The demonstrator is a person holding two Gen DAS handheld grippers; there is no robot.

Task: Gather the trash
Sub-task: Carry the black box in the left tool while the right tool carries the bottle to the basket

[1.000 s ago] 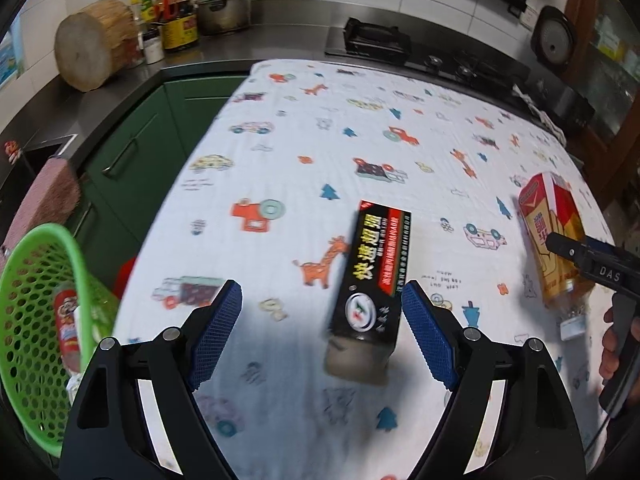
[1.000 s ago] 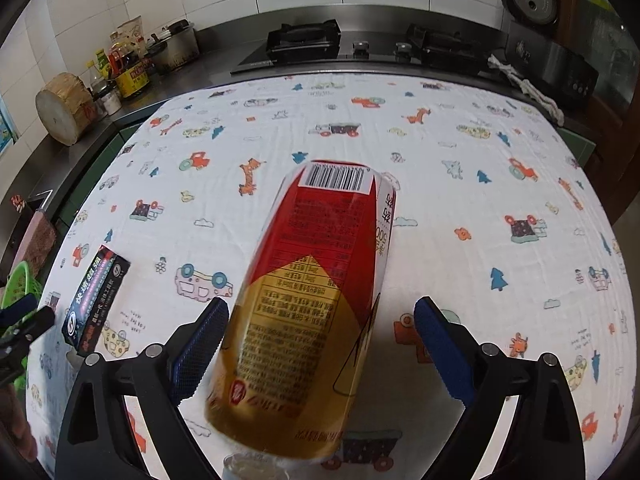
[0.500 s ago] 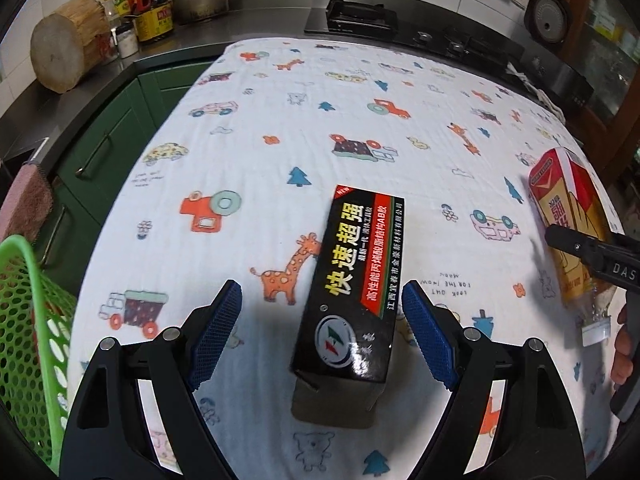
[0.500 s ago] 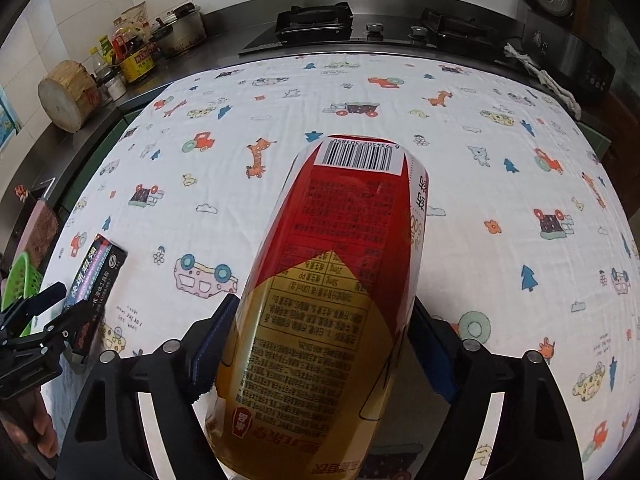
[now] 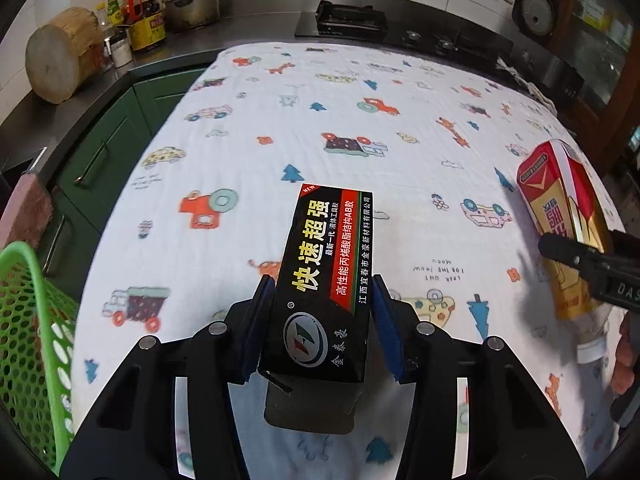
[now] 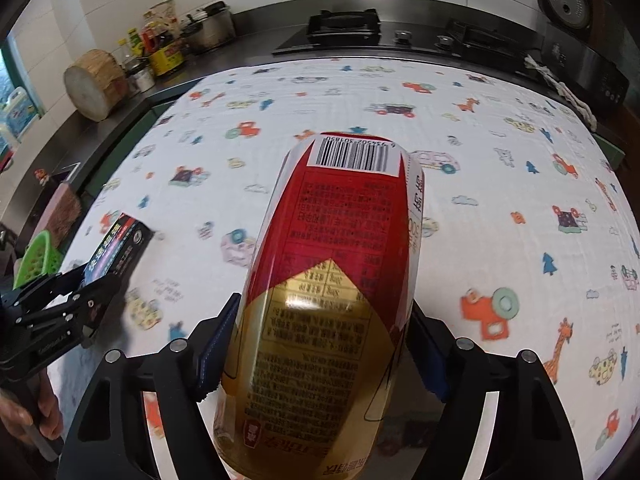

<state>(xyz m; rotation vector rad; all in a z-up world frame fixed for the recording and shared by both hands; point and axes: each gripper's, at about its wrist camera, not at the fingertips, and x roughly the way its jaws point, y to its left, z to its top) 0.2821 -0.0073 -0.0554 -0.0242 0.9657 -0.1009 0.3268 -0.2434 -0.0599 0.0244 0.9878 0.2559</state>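
My left gripper (image 5: pixel 322 326) is shut on a black glue box (image 5: pixel 328 276) with yellow Chinese lettering, blue pads pressed on its two long sides. The box also shows in the right wrist view (image 6: pixel 116 248), held by the left gripper (image 6: pixel 94 292). My right gripper (image 6: pixel 322 350) is shut on a red and gold plastic bottle (image 6: pixel 336 280), barcode end pointing away. The bottle also shows at the right edge of the left wrist view (image 5: pixel 560 220). A green mesh basket (image 5: pixel 28 320) stands at the lower left, off the table's edge.
The table carries a white cloth with cartoon prints (image 5: pixel 360 128). Behind it is a steel counter with a gas hob (image 5: pixel 352 20), a pot (image 5: pixel 192 4), sauce bottles and a round wooden block (image 5: pixel 60 60). Green cabinets (image 5: pixel 100 152) stand to the left.
Both grippers have closed from open: the left onto the black box, the right onto the bottle. Both moved forward over their objects.
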